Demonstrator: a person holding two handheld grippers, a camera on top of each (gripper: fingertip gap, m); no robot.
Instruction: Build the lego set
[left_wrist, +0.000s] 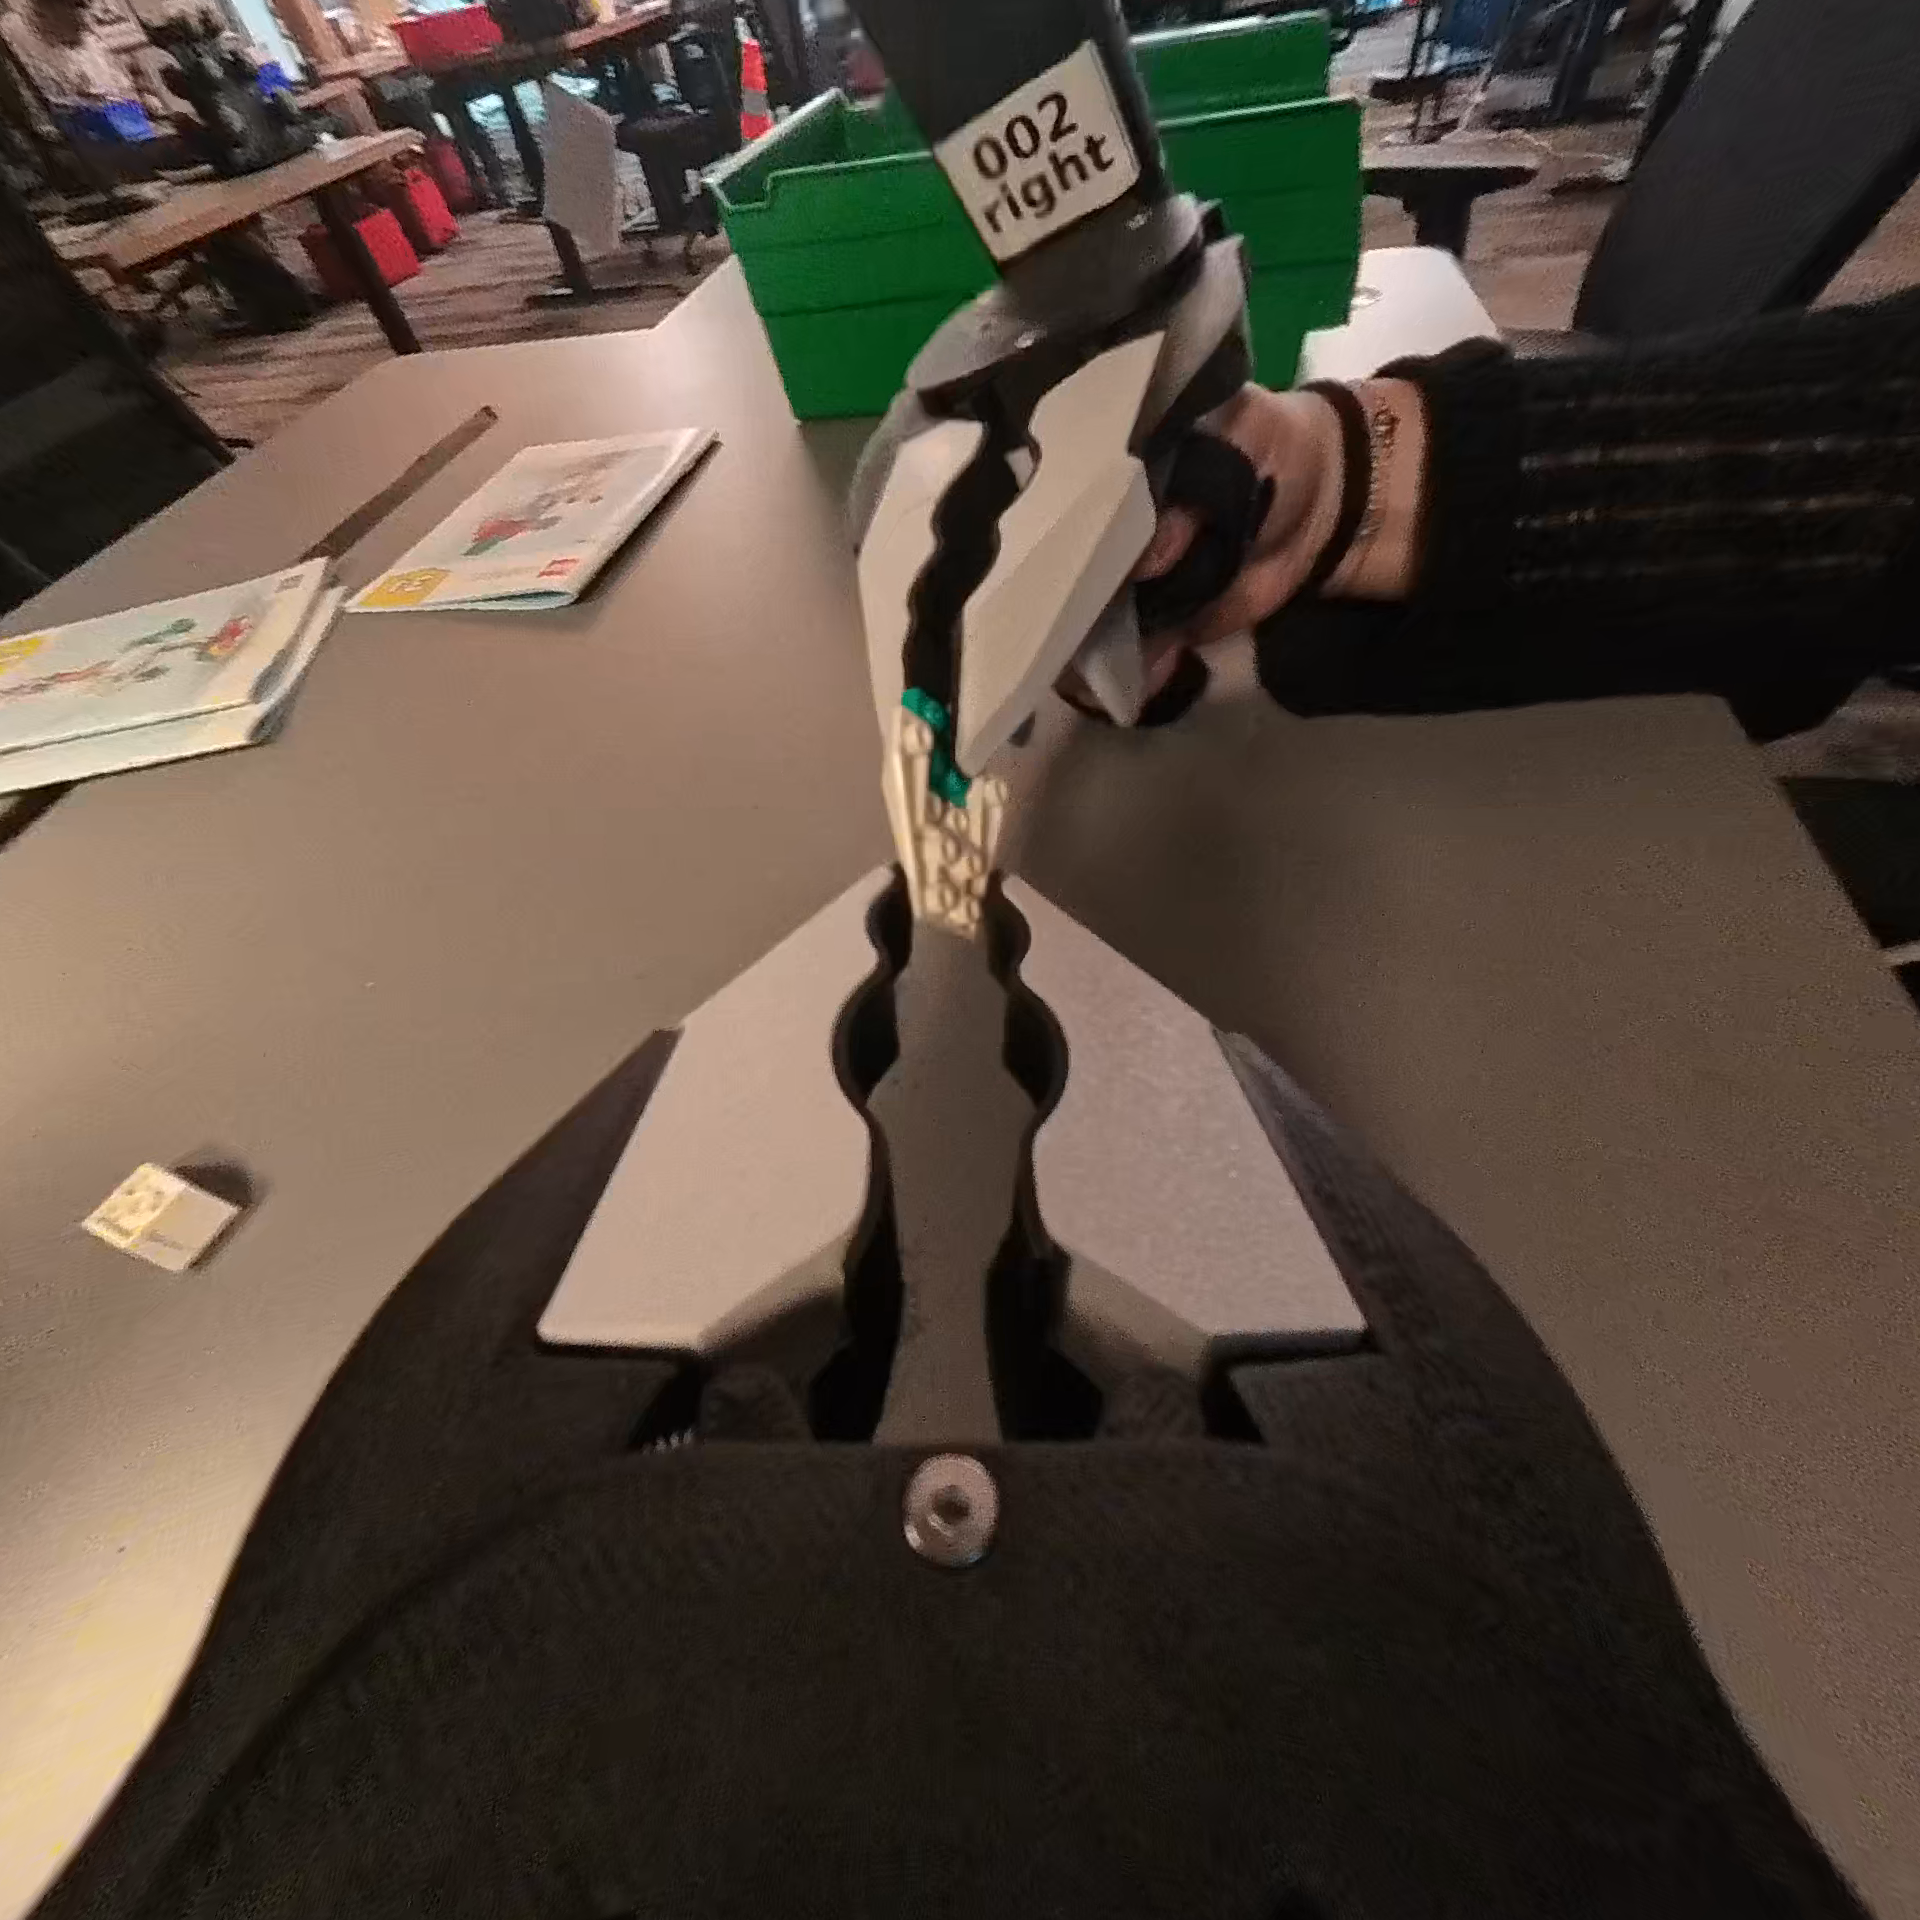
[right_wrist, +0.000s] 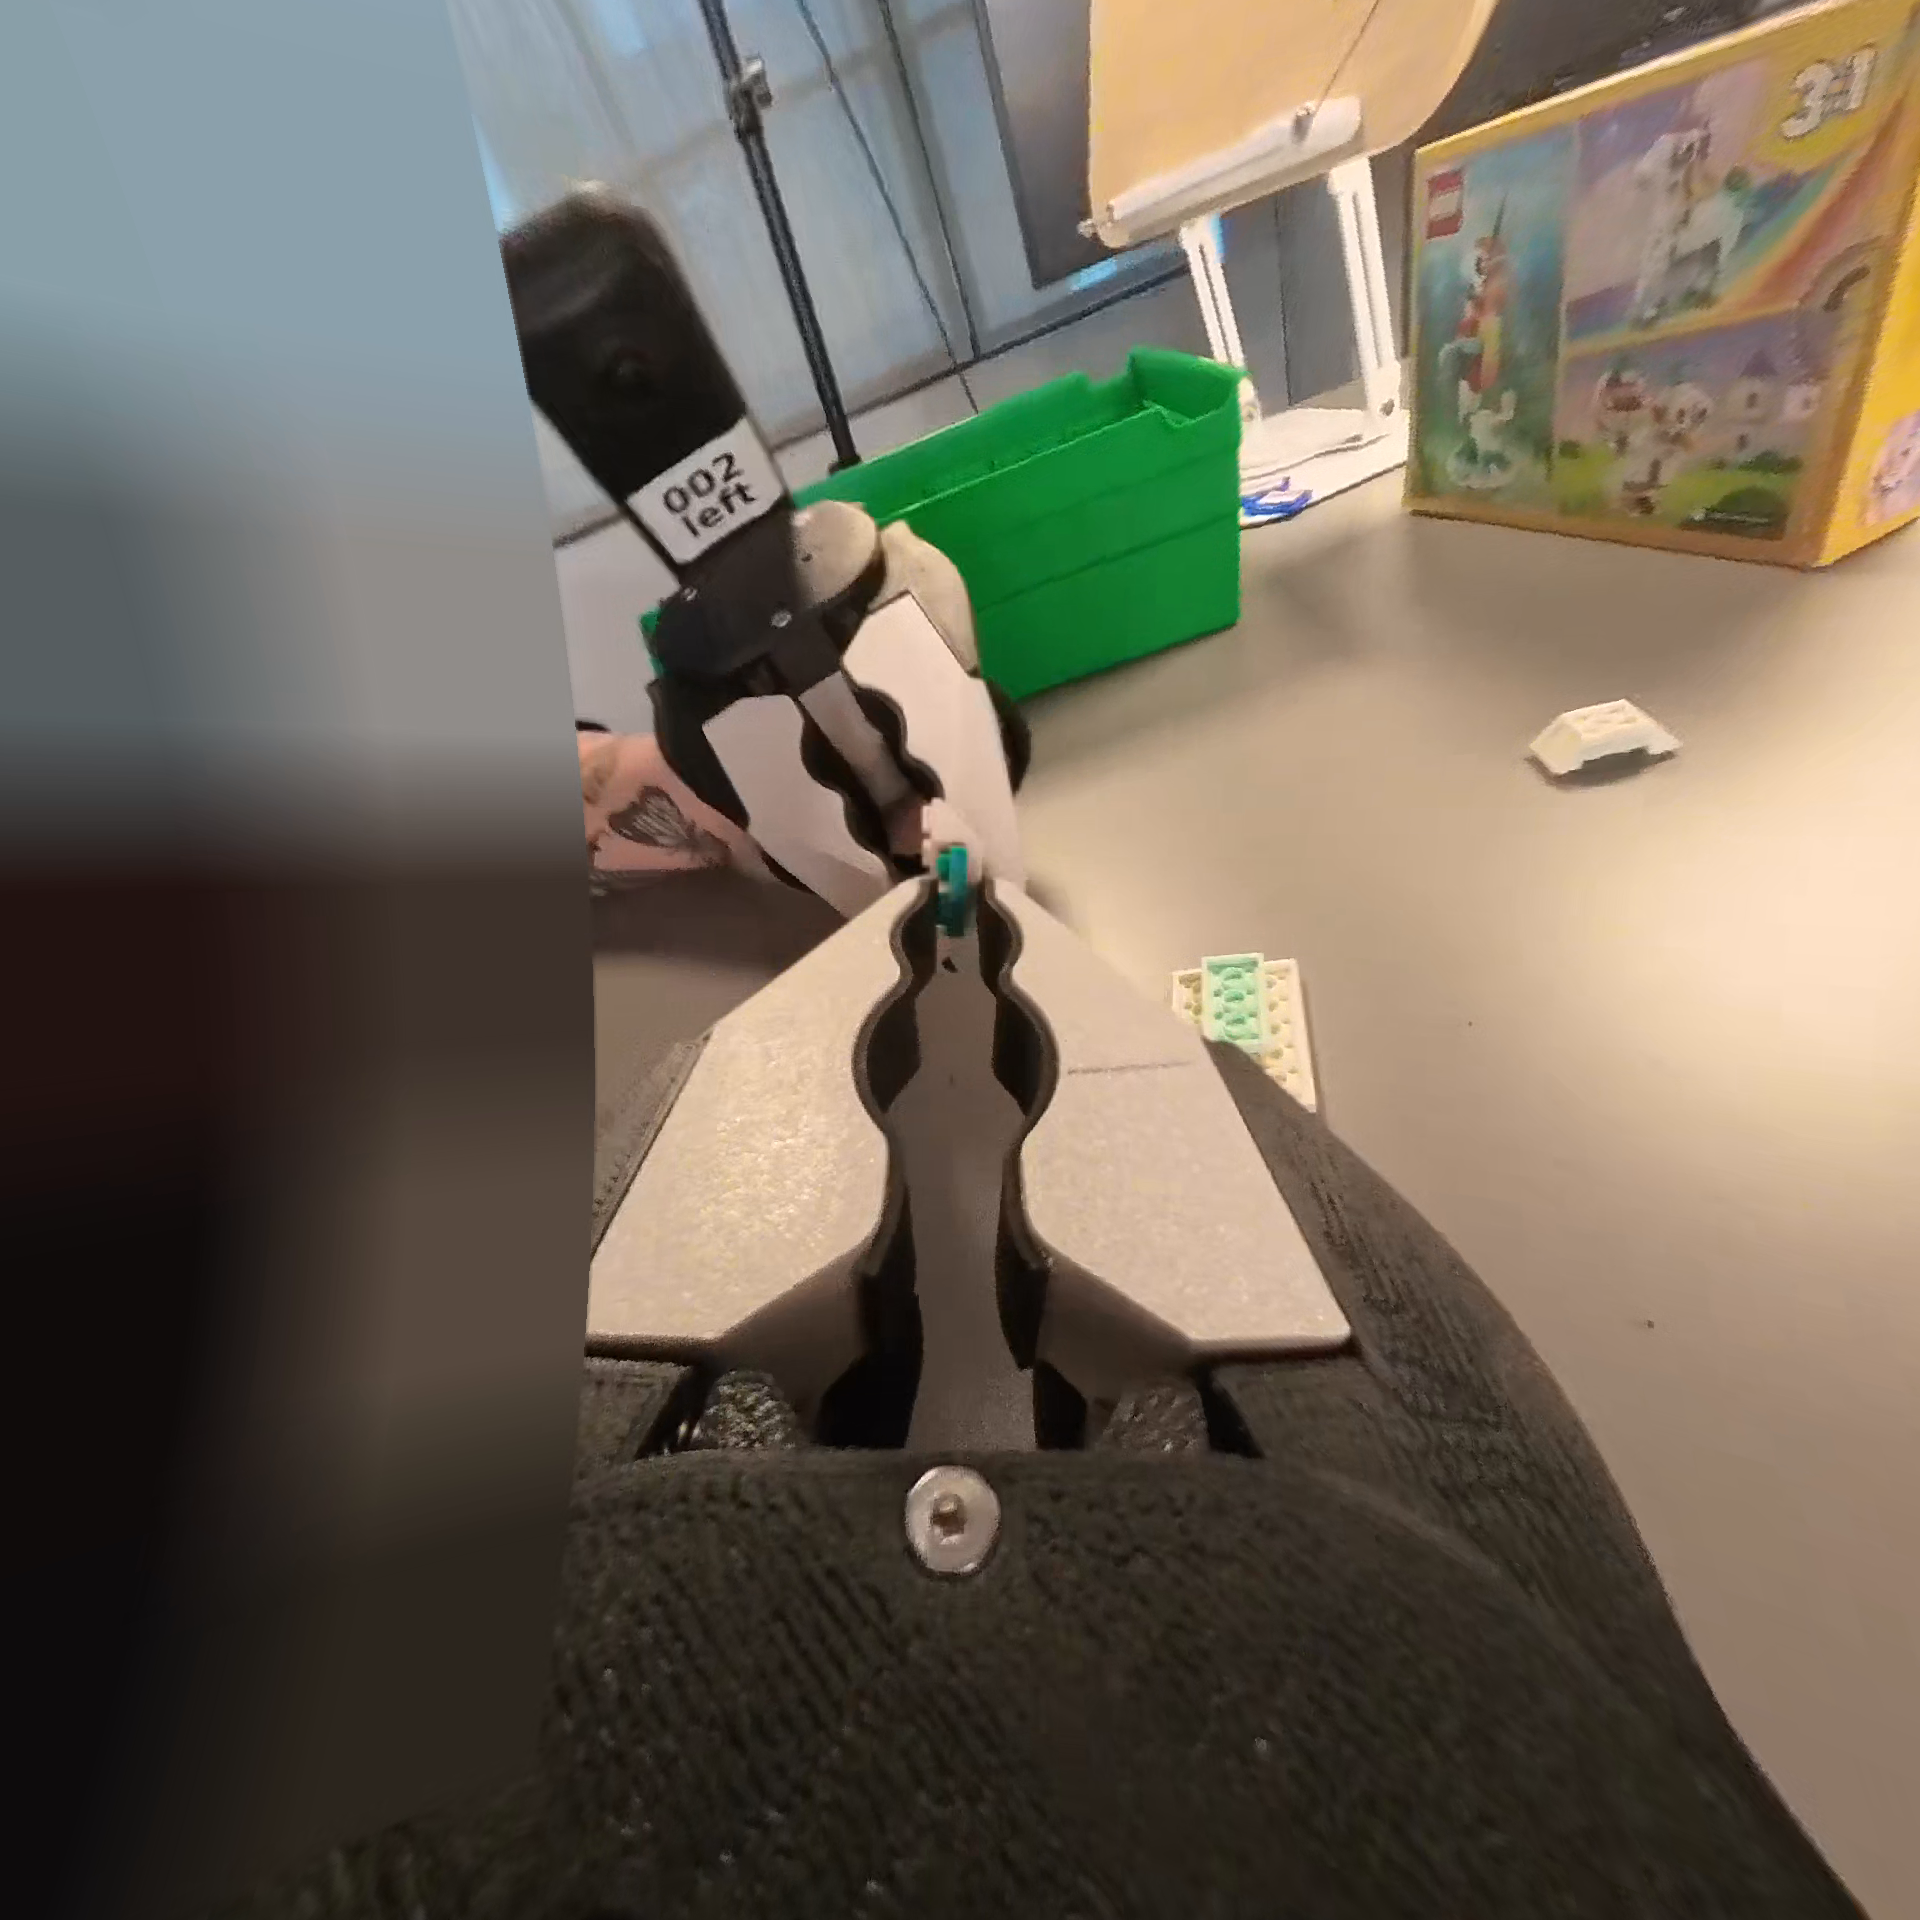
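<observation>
In the left wrist view my left gripper (left_wrist: 943, 896) is shut on the lower end of a white studded plate (left_wrist: 951, 847), held on edge above the table. A teal plate (left_wrist: 940, 753) lies along the white plate's upper part. My right gripper (left_wrist: 935, 727) comes down from above, held by a hand in a black sleeve, and is shut on the teal plate. In the right wrist view my right gripper (right_wrist: 951, 902) pinches the teal plate (right_wrist: 951, 883) tip to tip with the left gripper (right_wrist: 928, 844). The white plate is mostly hidden there.
A white and light-green wedge assembly (right_wrist: 1247, 1013) and a white sloped piece (right_wrist: 1600, 740) lie on the grey table (right_wrist: 1558, 1143). A green bin (right_wrist: 1091, 540) and the set's box (right_wrist: 1662, 312) stand behind. Two instruction booklets (left_wrist: 540, 520) (left_wrist: 145, 665) and a small white brick (left_wrist: 156, 1216) lie left. My two grippers' fingertips are within a few centimetres of each other.
</observation>
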